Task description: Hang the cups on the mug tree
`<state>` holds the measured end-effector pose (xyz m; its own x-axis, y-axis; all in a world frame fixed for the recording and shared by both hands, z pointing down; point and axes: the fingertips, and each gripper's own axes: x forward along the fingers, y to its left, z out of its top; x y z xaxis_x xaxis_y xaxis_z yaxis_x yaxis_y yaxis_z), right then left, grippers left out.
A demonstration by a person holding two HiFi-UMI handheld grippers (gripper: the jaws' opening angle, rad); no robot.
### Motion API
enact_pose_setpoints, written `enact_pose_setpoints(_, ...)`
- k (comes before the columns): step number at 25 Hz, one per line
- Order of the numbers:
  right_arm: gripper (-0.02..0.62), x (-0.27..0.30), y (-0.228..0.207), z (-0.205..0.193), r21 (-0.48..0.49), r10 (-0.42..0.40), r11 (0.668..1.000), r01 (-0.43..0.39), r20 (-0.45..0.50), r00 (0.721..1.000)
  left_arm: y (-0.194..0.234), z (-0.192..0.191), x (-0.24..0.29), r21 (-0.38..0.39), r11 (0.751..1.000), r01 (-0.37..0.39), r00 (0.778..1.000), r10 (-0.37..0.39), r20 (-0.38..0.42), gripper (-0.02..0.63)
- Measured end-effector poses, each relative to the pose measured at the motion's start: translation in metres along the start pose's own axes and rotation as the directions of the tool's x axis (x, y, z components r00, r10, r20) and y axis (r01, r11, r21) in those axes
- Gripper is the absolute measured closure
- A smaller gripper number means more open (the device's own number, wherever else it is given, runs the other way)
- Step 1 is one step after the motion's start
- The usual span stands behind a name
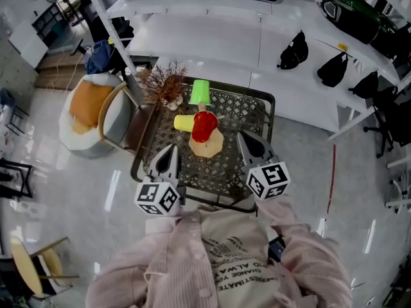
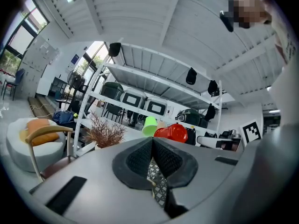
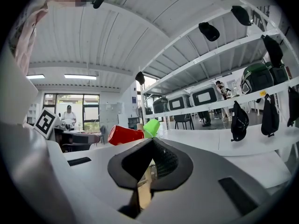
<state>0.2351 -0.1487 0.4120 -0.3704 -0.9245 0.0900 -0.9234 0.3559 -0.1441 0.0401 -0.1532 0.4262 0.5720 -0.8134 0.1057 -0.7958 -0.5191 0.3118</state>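
Find left tool (image 1: 172,149) and right tool (image 1: 245,138) shut, empty; mug tree (image 1: 207,145) with red cup (image 1: 204,126), green cup (image 1: 200,92) ahead, between them, apart. See yellow cup (image 1: 183,122) in head view only.

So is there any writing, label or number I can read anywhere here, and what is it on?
"ESTIMATE" and "CHANGE WE": printed on the person's cloth front, upside down in the head view; its other lines are too blurred to read.
left gripper's cube and right gripper's cube: black-and-white square patterns, no words.
red cup, green cup, yellow cup: no print visible.
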Motion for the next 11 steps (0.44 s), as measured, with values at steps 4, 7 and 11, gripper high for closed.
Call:
enact_pose_setpoints(4,0.597,-0.0008,-0.0011,-0.0032,0.001,-0.002,1.0,0.002,-0.004,1.0,0.0012,-0.0033,-0.001,0.007,1.0,-0.007,1.0,0.007,-0.005,0.607)
enact_pose_setpoints(7,0.597,-0.0007,-0.0025,-0.0034,0.004,-0.005,1.0,0.005,-0.004,1.0,0.0022,-0.0027,-0.0004,0.012,1.0,-0.009,1.0,0.01,-0.005,0.607)
enact_pose_setpoints(11,0.597,-0.0008,-0.0046,-0.0037,0.003,-0.011,1.0,0.011,-0.005,1.0,0.0027,-0.0021,0.0006,0.016,1.0,-0.01,1.0,0.01,-0.006,0.607)
